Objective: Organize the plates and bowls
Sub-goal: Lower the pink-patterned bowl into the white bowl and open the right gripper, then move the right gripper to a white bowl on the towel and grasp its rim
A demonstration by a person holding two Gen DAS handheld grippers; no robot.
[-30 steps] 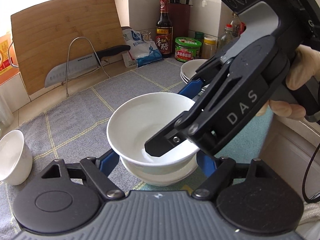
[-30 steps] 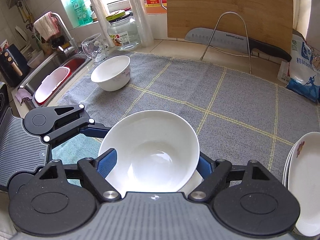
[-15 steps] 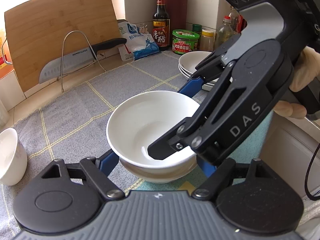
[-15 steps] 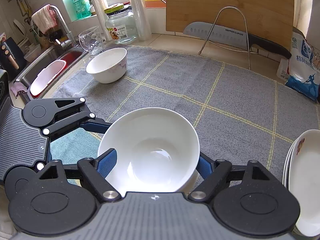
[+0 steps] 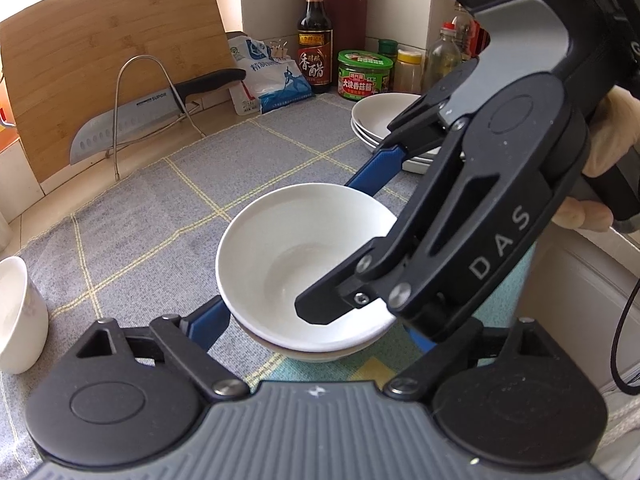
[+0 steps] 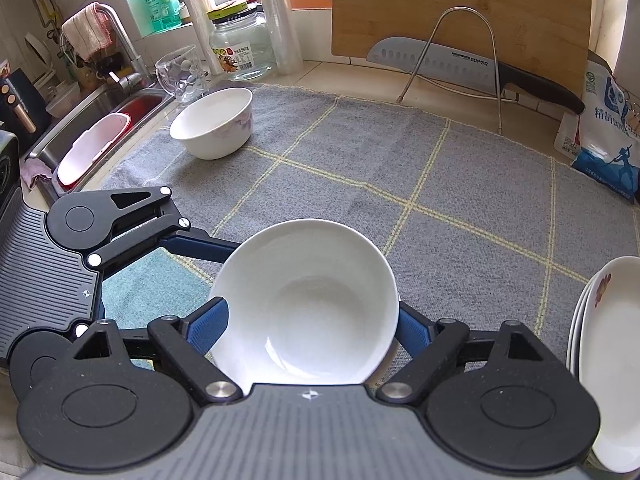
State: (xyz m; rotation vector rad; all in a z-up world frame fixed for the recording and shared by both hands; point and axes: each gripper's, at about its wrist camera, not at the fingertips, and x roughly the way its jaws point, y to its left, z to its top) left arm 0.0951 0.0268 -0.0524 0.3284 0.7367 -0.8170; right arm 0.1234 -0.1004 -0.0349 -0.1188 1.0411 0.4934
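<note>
Two white bowls are nested on the grey checked mat (image 6: 440, 184). The upper bowl (image 5: 296, 248) (image 6: 308, 304) sits inside the lower bowl (image 5: 316, 354), of which only the underside shows. My right gripper (image 6: 312, 312) comes in from the upper right in the left wrist view and is shut on the upper bowl, blue pads against both sides of its rim. My left gripper (image 5: 322, 324) straddles the lower bowl. Its jaws have just been opening, and a strip of cloth shows between the right finger (image 5: 424, 344) and the bowl.
A third white bowl (image 6: 212, 124) stands at the mat's far left, near the sink (image 6: 100, 120). A stack of plates (image 6: 608, 360) lies at the right. A knife on a wire rack (image 6: 460, 64) leans on a cutting board behind, with bottles and jars (image 5: 362, 76) along the wall.
The left gripper's fingers have spread a little wider around the lower bowl. The right gripper keeps its hold on the upper bowl, and both bowls stay where they were.
</note>
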